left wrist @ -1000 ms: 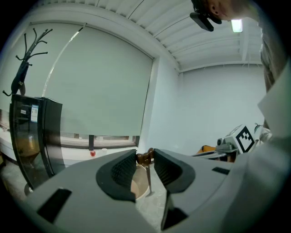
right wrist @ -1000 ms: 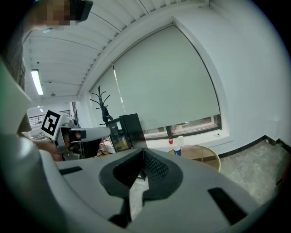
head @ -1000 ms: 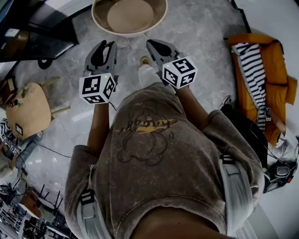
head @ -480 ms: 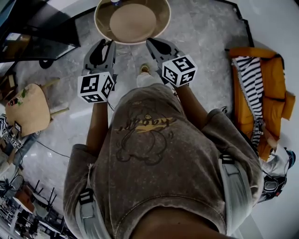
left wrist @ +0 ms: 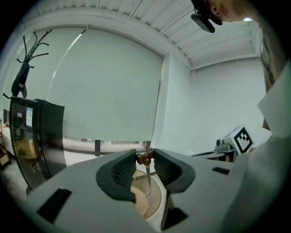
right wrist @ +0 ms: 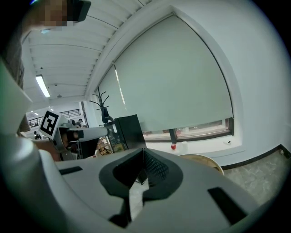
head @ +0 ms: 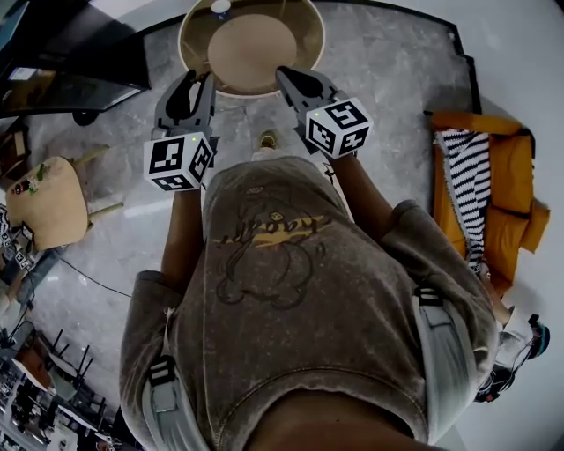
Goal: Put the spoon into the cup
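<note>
Two pads (left wrist: 122, 170) of the left gripper (left wrist: 144, 154) are seen clamped on the brown end of the spoon (left wrist: 145, 159), whose pale shaft hangs down between them. The fingertips of the right gripper (right wrist: 142, 152) are brought together, with nothing held. Both grippers are carried side by side at the near rim of the round table (head: 304, 62). A small round thing (head: 220, 7) at its far rim cannot be identified.

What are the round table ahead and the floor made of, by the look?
Round table: probably wood or laminate, matte tan top, paler raised rim. Floor: polished stone or stone-look tile, grey with cloudy veining and faint reflections.
</note>
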Available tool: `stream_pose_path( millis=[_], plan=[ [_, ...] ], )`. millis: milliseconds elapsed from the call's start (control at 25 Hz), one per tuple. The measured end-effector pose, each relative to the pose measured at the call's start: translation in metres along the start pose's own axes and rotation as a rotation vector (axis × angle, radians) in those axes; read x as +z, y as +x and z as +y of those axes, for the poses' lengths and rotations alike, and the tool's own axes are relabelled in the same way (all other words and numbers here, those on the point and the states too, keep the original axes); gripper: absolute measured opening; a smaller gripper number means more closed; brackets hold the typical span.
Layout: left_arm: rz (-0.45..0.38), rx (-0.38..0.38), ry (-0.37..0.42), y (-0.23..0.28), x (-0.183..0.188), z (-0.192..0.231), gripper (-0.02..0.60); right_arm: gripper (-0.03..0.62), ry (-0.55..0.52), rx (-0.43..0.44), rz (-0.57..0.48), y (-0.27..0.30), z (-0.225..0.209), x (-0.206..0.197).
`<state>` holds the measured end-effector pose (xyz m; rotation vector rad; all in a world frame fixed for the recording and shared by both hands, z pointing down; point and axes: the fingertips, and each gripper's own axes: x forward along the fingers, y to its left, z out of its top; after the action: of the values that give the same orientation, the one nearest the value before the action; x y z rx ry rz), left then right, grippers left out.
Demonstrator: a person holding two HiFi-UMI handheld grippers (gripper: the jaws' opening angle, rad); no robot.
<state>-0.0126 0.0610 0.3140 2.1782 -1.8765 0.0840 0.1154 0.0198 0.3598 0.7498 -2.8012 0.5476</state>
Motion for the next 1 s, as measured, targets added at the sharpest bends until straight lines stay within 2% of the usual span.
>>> stream_pose_path(
  millis=[440, 640, 1000],
  plan=[
    [-0.009, 0.012, -0.009, 0.038, 0.010, 0.022, 0.133, 0.020, 0.001, 0.017, 0.029, 0.035, -0.023, 0.010],
    [-0.015, -0.017, -0.008, 0.063, 0.017, 0.040, 0.133, 0.020, 0.009, -0.018, 0.034, 0.053, -0.036, 0.012],
    [0.025, -0.090, 0.006, 0.108, 0.027, 0.072, 0.133, 0.020, 0.039, -0.062, 0.052, 0.097, -0.056, 0.021]
  ],
)
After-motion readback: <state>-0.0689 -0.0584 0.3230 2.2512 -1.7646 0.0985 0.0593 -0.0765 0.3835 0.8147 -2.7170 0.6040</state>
